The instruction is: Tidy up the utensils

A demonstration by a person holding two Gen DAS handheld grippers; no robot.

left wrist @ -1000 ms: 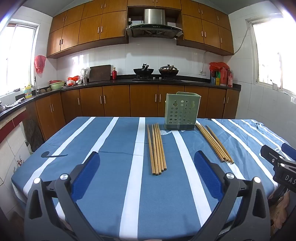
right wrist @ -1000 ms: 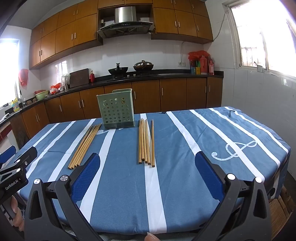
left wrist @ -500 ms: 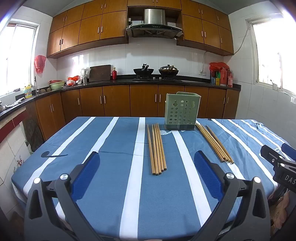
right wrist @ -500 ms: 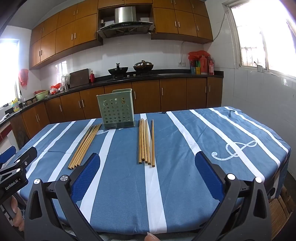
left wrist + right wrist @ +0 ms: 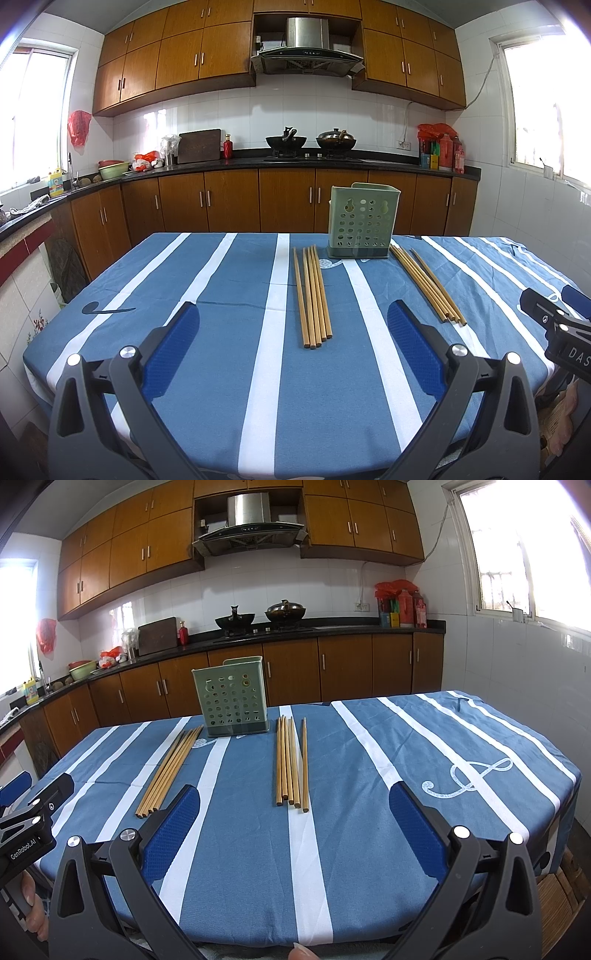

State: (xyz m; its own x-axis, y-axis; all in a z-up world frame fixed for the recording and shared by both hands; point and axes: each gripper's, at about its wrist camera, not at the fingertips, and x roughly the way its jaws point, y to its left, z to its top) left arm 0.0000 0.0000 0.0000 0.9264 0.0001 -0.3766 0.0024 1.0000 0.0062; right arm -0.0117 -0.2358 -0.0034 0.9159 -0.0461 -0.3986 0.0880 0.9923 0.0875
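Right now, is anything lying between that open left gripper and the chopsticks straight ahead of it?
No. In the left wrist view, only bare striped tablecloth lies between the left gripper and the near ends of the chopsticks.

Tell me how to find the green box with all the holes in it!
Look at the table with the blue-and-white striped cloth. At its far edge, between two bundles of wooden chopsticks lying flat, stands the pale green utensil holder. It is the only upright thing on the table, and its front is dotted with round holes.
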